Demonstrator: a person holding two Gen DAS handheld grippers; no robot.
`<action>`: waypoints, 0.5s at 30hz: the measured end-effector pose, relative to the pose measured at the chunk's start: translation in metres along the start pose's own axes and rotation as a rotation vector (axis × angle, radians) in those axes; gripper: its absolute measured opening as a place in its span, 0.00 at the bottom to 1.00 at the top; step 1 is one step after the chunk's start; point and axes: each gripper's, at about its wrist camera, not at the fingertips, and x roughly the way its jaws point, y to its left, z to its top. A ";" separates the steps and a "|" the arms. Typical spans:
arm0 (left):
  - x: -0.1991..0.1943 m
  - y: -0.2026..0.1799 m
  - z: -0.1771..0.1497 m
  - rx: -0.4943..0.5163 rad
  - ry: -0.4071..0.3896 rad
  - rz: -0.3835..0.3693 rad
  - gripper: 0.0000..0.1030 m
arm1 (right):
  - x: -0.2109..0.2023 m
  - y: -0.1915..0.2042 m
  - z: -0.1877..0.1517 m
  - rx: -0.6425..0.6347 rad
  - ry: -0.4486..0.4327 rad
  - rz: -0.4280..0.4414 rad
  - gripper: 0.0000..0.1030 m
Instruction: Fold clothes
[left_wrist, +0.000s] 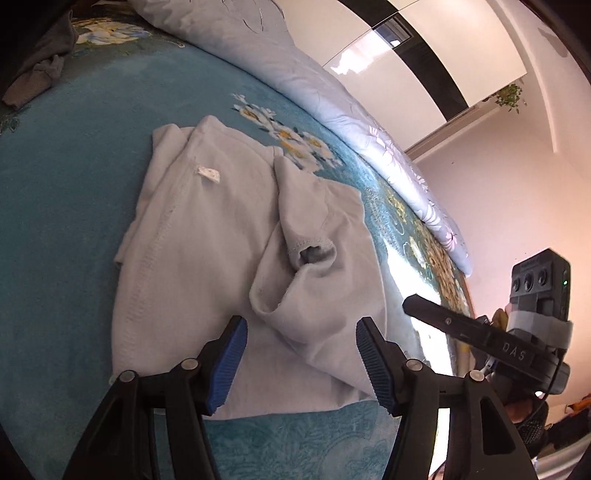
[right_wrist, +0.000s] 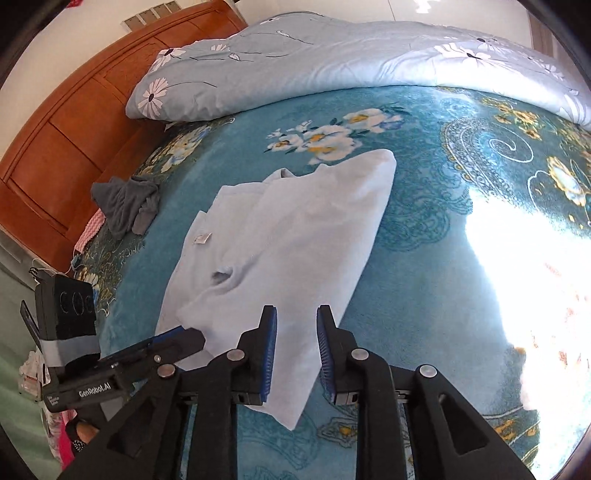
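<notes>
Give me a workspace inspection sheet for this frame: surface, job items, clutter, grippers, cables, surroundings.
Surface: teal floral blanket on a bed, with a strong sun glare patch on one side.
Job's things: pale shirt lying partly folded, inside out, white label showing, sleeve opening facing up.
Clutter: crumpled grey garment near the headboard; rolled light-blue quilt along the far edge.
Grippers: left gripper open over the shirt's near edge, holding nothing; right gripper open over the shirt's near corner, holding nothing.
Cables: nothing seen.
Surroundings: wooden headboard, white walls, hanging plant.
</notes>
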 end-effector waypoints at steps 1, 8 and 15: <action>0.000 -0.004 0.001 0.010 -0.003 0.003 0.64 | -0.001 -0.005 -0.002 0.012 -0.004 0.009 0.23; 0.008 -0.023 0.007 0.074 -0.037 0.098 0.13 | -0.006 -0.038 -0.010 0.103 -0.045 0.034 0.23; -0.020 -0.045 0.023 0.161 -0.135 0.110 0.05 | -0.007 -0.064 -0.020 0.193 -0.055 0.061 0.23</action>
